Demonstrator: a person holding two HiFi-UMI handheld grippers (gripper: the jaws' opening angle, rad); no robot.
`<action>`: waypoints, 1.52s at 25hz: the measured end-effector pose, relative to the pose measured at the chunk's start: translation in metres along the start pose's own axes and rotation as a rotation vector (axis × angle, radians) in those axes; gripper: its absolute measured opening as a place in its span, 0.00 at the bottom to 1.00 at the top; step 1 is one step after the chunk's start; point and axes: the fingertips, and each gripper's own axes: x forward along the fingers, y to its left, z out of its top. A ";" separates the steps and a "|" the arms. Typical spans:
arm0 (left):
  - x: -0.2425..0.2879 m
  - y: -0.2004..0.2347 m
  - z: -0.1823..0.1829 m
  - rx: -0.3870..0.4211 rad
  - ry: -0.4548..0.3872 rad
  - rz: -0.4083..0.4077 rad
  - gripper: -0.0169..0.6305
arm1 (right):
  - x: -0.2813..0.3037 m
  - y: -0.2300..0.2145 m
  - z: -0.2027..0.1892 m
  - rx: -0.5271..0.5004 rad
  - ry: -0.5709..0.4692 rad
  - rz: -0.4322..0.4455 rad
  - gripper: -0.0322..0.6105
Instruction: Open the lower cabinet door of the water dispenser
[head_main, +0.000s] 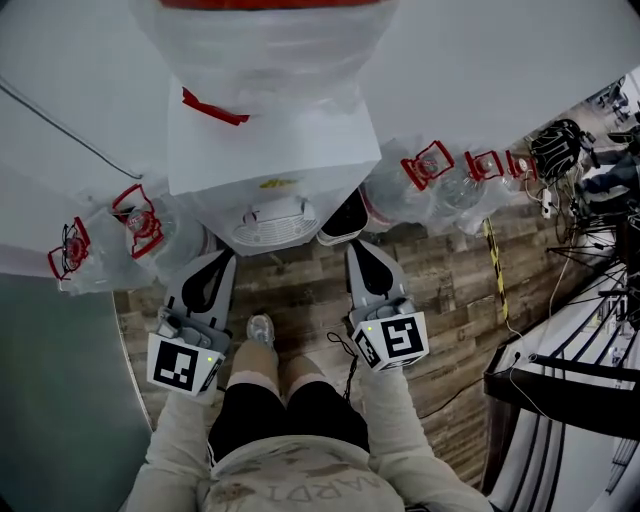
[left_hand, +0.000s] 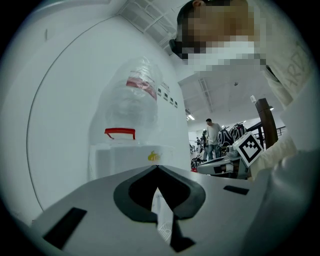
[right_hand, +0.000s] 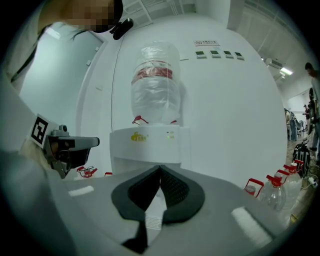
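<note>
The white water dispenser (head_main: 270, 150) stands against the wall with a clear bottle (head_main: 265, 40) on top. Its drip tray (head_main: 275, 228) juts out towards me. The lower cabinet door is hidden: under the dispenser's top in the head view, behind the gripper bodies in both gripper views. My left gripper (head_main: 222, 258) is held level before the dispenser's left front, its jaws shut and empty. My right gripper (head_main: 356, 250) is beside it at the right front, also shut on nothing. The dispenser's upper front (right_hand: 150, 142) shows above the right gripper (right_hand: 160, 168), and its upper front (left_hand: 130, 155) above the left gripper (left_hand: 157, 167).
Empty water bottles with red handles lie on the wooden floor on the left (head_main: 140, 225) and on the right (head_main: 435, 170) of the dispenser. A grey panel (head_main: 55, 400) stands at the left. Cables and black frames (head_main: 570, 330) crowd the right. The person's foot (head_main: 260, 328) is below the tray.
</note>
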 end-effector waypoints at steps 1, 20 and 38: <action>0.003 0.001 -0.009 0.003 0.000 -0.002 0.03 | 0.003 -0.003 -0.009 0.001 -0.002 -0.002 0.06; 0.033 0.029 -0.202 0.072 -0.035 -0.002 0.03 | 0.058 -0.043 -0.209 -0.035 -0.021 -0.006 0.06; 0.033 0.019 -0.315 0.155 -0.083 -0.034 0.03 | 0.082 -0.085 -0.374 0.033 0.016 0.037 0.07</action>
